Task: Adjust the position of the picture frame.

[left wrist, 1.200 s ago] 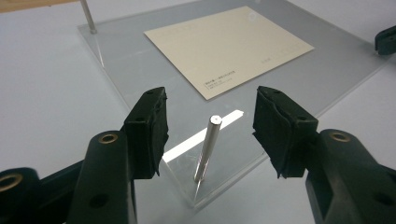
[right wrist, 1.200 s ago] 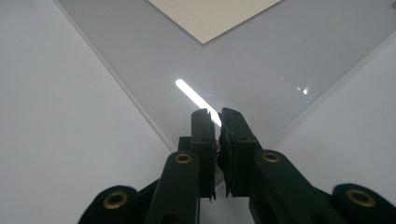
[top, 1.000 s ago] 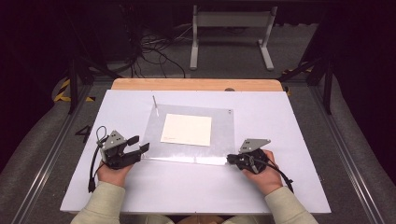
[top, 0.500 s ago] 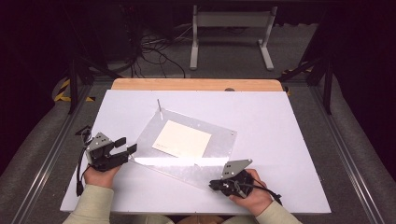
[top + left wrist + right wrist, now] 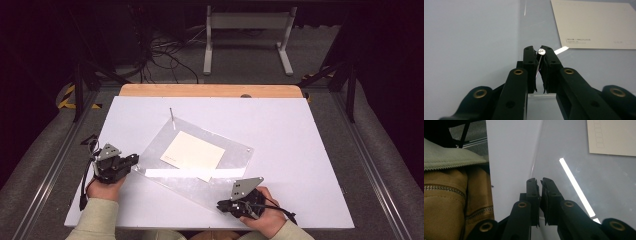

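The room around the table is lying mostly in darkness, with a grey floor [image 5: 240,70] showing beyond the far edge. A tangle of black cables [image 5: 160,52] is trailing across that floor at the left, and a pale metal stand [image 5: 247,35] is standing on two feet near the middle. Dark rails are running along both sides of the table.

The table [image 5: 300,130] is carrying a white top, with a strip of bare wood [image 5: 210,90] showing along its far edge. A clear plastic sheet [image 5: 235,152] is lying near the middle of the table, turned at an angle to its edges, and light is glancing off it in a bright streak. A cream card [image 5: 192,152] with a small line of print is lying on or under the sheet; the views are not settling which. A thin metal pin [image 5: 171,114] is standing upright at the sheet's far corner.

The left gripper [image 5: 132,160] is sitting at the sheet's left corner, held in the person's left hand [image 5: 107,185]. In the left gripper view its fingers [image 5: 530,67] are pinching the edge of the sheet, with a small shiny screw head [image 5: 541,51] showing between the tips.

The right gripper [image 5: 222,206] is sitting at the sheet's near corner, held in the right hand [image 5: 267,220]. In the right gripper view its fingers [image 5: 533,192] are pressed nearly together on the sheet's edge. A tan zipped garment [image 5: 451,195] and a green sleeve [image 5: 446,155] are showing at the left of that view.
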`<state>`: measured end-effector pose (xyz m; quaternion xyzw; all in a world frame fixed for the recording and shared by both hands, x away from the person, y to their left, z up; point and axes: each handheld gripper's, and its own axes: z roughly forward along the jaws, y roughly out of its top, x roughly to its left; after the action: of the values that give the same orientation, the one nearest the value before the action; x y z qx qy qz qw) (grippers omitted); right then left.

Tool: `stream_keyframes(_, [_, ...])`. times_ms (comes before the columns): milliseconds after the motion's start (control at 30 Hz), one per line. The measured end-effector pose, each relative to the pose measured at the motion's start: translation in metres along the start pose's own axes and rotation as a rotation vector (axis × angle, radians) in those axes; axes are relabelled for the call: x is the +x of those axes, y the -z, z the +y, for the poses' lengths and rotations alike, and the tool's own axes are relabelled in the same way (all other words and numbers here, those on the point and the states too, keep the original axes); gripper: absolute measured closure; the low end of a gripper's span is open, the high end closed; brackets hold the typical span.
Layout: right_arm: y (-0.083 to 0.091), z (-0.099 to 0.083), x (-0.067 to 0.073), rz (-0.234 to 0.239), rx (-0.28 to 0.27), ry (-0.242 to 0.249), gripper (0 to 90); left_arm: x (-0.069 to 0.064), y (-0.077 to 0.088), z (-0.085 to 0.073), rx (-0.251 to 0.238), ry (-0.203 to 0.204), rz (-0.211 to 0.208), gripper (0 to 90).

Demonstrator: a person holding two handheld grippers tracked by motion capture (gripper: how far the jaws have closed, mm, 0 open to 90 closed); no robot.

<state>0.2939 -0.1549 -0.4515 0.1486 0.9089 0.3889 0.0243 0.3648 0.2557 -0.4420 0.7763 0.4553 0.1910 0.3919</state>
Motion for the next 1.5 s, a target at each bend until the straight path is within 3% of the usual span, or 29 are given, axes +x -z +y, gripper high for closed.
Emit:
stream_keyframes(100, [0.000, 0.000, 0.000, -0.001, -0.001, 0.001, 83.7, -0.005, 0.000, 0.005, -0.002, -0.025, 0.034, 84.5])
stream_keyframes(267, [-0.001, 0.001, 0.001, 0.000, 0.001, 0.016, 83.8, -0.010, -0.013, 0.021, -0.005, -0.025, 0.069, 84.7])
stream_keyframes(333, [-0.001, 0.000, 0.001, 0.006, -0.004, 0.010, 83.8, -0.017, -0.017, 0.036, -0.045, -0.053, 0.089, 84.7])
stream_keyframes(533, [-0.002, 0.002, 0.002, -0.001, 0.000, 0.007, 83.8, -0.024, -0.036, 0.061, -0.077, -0.094, 0.101, 84.5])
stream_keyframes(667, [-0.003, 0.003, 0.005, -0.022, 0.000, 0.020, 83.8, -0.026, -0.056, 0.072, -0.096, -0.074, 0.082, 84.2])
stream_keyframes(700, [-0.003, 0.001, 0.005, -0.021, -0.012, 0.001, 83.9, -0.027, -0.067, 0.077, -0.122, -0.054, 0.056, 83.8])
stream_keyframes(800, [-0.003, 0.000, 0.006, -0.030, -0.018, -0.005, 83.9, -0.030, -0.076, 0.084, -0.109, -0.060, 0.058, 83.6])
stream_keyframes(900, [-0.003, -0.001, 0.009, -0.053, -0.027, -0.015, 83.8, -0.034, -0.088, 0.088, -0.147, -0.058, 0.034, 83.4])
stream_keyframes(1000, [-0.004, -0.002, 0.012, -0.073, -0.032, -0.021, 83.8, -0.035, -0.102, 0.094, -0.104, -0.064, 0.025, 83.8])
stream_keyframes(1167, [-0.005, -0.003, 0.014, -0.094, -0.044, -0.033, 83.7, -0.031, -0.121, 0.089, -0.091, -0.042, -0.016, 84.2])
stream_keyframes(1267, [-0.005, -0.003, 0.015, -0.097, -0.046, -0.036, 83.4, -0.029, -0.118, 0.088, -0.097, -0.024, -0.041, 82.2])
stream_keyframes(1333, [-0.005, -0.003, 0.014, -0.090, -0.050, -0.044, 81.5, -0.032, -0.113, 0.089, -0.108, -0.028, -0.062, 69.9])
stream_keyframes(1400, [-0.003, -0.003, 0.012, -0.074, -0.050, -0.047, 77.2, -0.035, -0.105, 0.090, -0.108, -0.042, -0.065, 63.3])
stream_keyframes(1500, [0.010, -0.003, 0.004, -0.083, -0.097, -0.064, 75.6, -0.039, -0.087, 0.086, -0.120, -0.055, -0.085, 53.0])
